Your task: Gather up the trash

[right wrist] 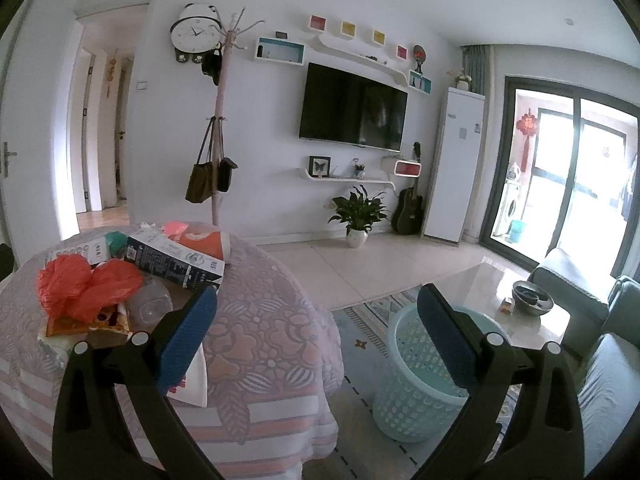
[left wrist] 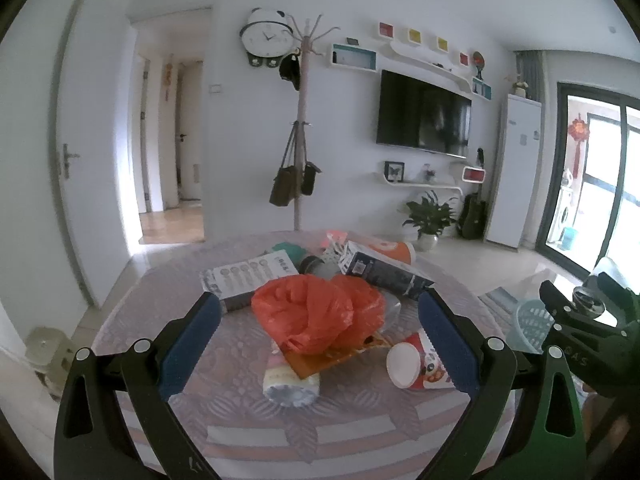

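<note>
Trash lies piled on a round table with a pink patterned cloth [left wrist: 168, 320]. An orange plastic bag [left wrist: 316, 312] sits in the middle, over an orange wrapper [left wrist: 316, 362]. In front of them lie a tissue pack [left wrist: 292, 384] and a tipped paper cup [left wrist: 416, 364]. Behind are a dark blue carton [left wrist: 384, 272] and a leaflet [left wrist: 248, 274]. My left gripper [left wrist: 318, 298] is open, a finger on each side of the pile, holding nothing. My right gripper [right wrist: 318, 292] is open and empty, between the table [right wrist: 260, 320] and a pale blue basket [right wrist: 424, 380] on the floor.
A glass coffee table [right wrist: 500, 292] carrying a dark bowl [right wrist: 532, 298] stands beyond the basket, with a grey sofa [right wrist: 616, 320] at right. A coat stand [left wrist: 300, 140] and a potted plant [left wrist: 430, 216] stand by the far wall. A stool [left wrist: 44, 348] sits left of the table.
</note>
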`<state>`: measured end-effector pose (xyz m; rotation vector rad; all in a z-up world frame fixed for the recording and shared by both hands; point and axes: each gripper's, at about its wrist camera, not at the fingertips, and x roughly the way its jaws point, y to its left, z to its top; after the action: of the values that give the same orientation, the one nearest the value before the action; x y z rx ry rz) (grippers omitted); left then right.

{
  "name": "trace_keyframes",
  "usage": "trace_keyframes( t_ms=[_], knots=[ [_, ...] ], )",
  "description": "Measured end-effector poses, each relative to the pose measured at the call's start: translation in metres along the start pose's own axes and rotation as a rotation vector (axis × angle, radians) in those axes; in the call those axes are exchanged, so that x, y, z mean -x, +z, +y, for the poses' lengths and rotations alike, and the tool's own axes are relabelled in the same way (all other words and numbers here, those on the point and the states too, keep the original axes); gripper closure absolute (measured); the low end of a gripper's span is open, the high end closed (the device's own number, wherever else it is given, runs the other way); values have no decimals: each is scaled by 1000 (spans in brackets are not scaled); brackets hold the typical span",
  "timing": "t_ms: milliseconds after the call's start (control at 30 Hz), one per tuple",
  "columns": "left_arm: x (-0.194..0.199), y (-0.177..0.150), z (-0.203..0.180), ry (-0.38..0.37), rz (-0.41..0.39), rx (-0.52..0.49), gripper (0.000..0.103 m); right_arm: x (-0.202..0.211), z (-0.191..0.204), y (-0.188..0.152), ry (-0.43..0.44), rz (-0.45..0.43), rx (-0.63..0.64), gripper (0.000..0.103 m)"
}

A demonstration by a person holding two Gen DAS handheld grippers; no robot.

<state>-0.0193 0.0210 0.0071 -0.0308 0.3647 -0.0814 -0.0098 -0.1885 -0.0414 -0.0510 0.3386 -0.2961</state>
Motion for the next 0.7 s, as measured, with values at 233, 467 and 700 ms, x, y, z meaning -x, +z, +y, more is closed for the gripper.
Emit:
trace_keyframes(
  t_ms=[233, 467, 700],
  knots=[
    [10, 3, -4, 1, 5, 4, 7, -1, 3, -1, 2, 5, 4, 7],
    [-4, -3, 2, -23, 8, 24, 7, -2, 1, -2, 7, 7, 1, 7],
    [-8, -7, 6, -27, 11, 28, 7, -3, 0, -3, 17, 13, -3, 7]
  ],
)
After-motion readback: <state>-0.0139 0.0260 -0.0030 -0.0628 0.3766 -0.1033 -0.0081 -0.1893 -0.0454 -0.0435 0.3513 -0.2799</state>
